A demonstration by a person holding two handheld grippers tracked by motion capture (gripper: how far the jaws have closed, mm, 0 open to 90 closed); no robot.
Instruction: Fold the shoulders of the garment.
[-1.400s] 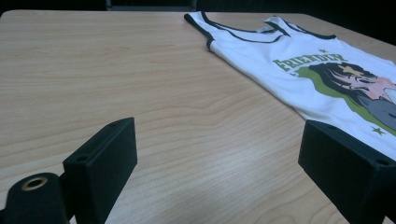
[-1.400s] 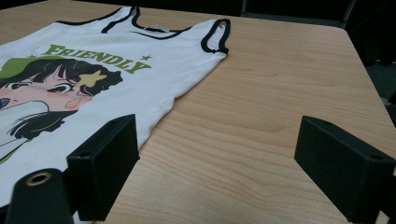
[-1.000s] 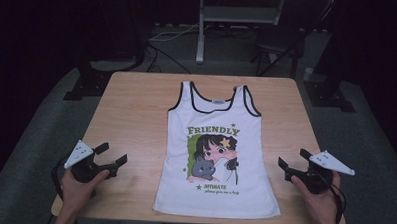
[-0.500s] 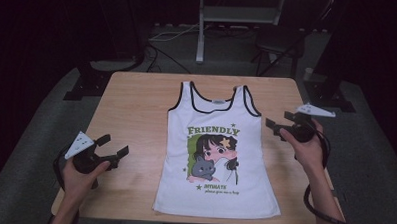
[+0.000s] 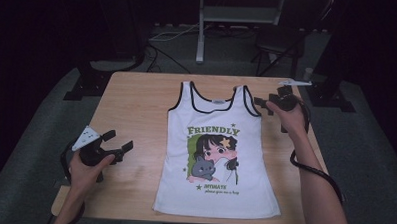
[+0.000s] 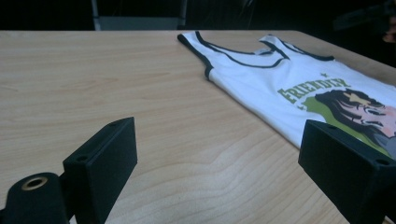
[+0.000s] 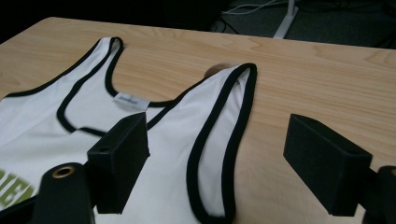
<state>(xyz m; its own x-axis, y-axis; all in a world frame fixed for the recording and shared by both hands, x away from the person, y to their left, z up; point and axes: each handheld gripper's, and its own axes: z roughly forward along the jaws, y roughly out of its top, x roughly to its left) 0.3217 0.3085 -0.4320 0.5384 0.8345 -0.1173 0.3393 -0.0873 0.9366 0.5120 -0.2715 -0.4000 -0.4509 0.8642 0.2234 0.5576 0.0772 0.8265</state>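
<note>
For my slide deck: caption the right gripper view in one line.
Right gripper, jaws open, poised over the black-trimmed shoulder strap of a white tank top lying flat on a wooden table.

Probably a dim lab or studio, lone wooden table (image 5: 137, 100), floor cables (image 5: 164, 36), metal stand (image 5: 201, 27) behind

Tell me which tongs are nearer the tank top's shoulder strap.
Right. The right tongs hover open beside the tank top's shoulder strap; the left tongs hang off the shirt's other side, near the table's front.
</note>
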